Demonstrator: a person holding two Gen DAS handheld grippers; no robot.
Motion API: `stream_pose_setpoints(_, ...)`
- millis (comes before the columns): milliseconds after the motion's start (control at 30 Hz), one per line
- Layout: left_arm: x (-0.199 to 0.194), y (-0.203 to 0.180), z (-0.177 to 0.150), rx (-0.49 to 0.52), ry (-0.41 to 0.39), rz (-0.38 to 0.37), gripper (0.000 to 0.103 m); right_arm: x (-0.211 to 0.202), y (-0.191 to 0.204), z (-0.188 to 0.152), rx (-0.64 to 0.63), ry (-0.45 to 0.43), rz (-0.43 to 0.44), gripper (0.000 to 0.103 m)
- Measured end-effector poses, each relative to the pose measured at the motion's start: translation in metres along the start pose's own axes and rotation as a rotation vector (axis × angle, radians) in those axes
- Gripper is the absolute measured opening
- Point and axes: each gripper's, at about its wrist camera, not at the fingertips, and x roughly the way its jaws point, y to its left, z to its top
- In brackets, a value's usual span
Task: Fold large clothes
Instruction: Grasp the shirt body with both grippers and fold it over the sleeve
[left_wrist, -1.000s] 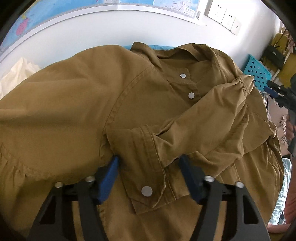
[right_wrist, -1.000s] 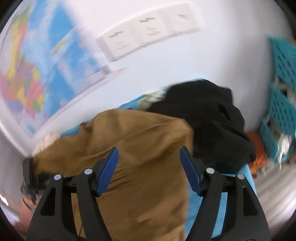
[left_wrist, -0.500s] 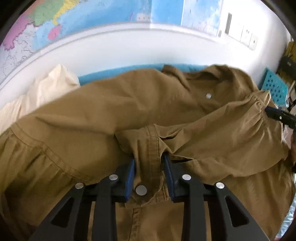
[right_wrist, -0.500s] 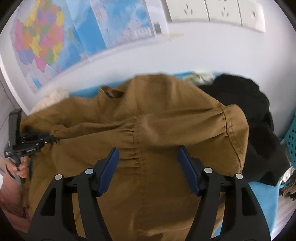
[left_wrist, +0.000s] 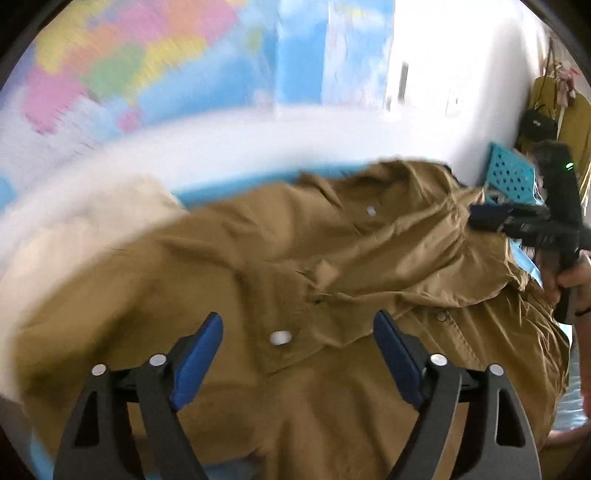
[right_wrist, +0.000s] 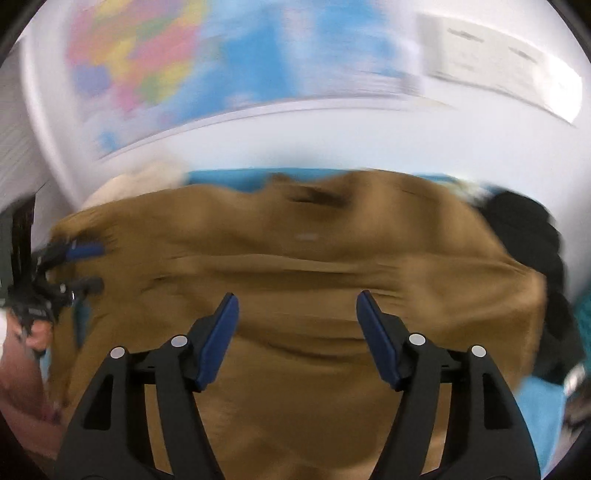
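Your work surface is a blue-covered table (left_wrist: 236, 188) set against a white wall (left_wrist: 229, 144). A coloured map (left_wrist: 155, 59) hangs on that wall; both views are smeared by motion, so its detail cannot be read.

At the far left of the table lies a cream cloth (left_wrist: 92, 225), touching the edge of the brown shirt (left_wrist: 229, 266). The shirt is spread across most of the table, collar towards the wall, snap buttons visible, one sleeve folded across its front with the cuff (left_wrist: 291, 343) lying flat.

Your left gripper (left_wrist: 297, 360) stands wide apart above that cuff. Its jaws have just been opening, and the pads press on nothing; the cuff lies loose below them. Your right gripper (right_wrist: 297, 339) is likewise parted over the shirt body with no cloth pinched.

The left wrist view alone shows a perforated teal basket (left_wrist: 513, 177) at the right, a dark bag (left_wrist: 537, 123) hanging in the corner, and your right gripper seen from outside, held in your hand (left_wrist: 570, 284) at the shirt's right edge.

The right wrist view alone shows a black garment (right_wrist: 528, 236) heaped beside the shirt on the right, a row of wall sockets (right_wrist: 498, 81) above, and your left gripper at the shirt's left edge.
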Motion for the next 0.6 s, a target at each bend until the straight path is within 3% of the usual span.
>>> stream_pose_setpoints(167,-0.061,0.037,-0.021,-0.046,-0.097,0.147,0.085,0.063,0.058,0.002,-0.101,0.108,0.089,0.064)
stream_pose_setpoints(233,-0.076,0.046,-0.031,-0.061,-0.112,0.206,0.087,0.096,0.07,-0.004,-0.116,0.182,0.085,0.063)
stream_pose_setpoints(300,-0.084,0.061,-0.043,-0.078,-0.1,0.256,0.088,0.117,0.072,-0.013,-0.092,0.234,0.052,0.065)
stream_pose_setpoints(433,-0.07,0.08,-0.061,-0.094,-0.019,0.35,0.088,0.095,0.094,-0.011,-0.098,0.186,0.034,0.065)
stream_pose_setpoints(500,-0.062,0.087,-0.068,-0.104,0.014,0.332,0.088,0.071,0.12,-0.01,-0.118,0.13,0.12,0.069)
stream_pose_setpoints(600,-0.057,0.099,-0.076,-0.121,0.027,0.284,0.074,0.055,0.173,-0.014,-0.19,0.119,0.339,0.07)
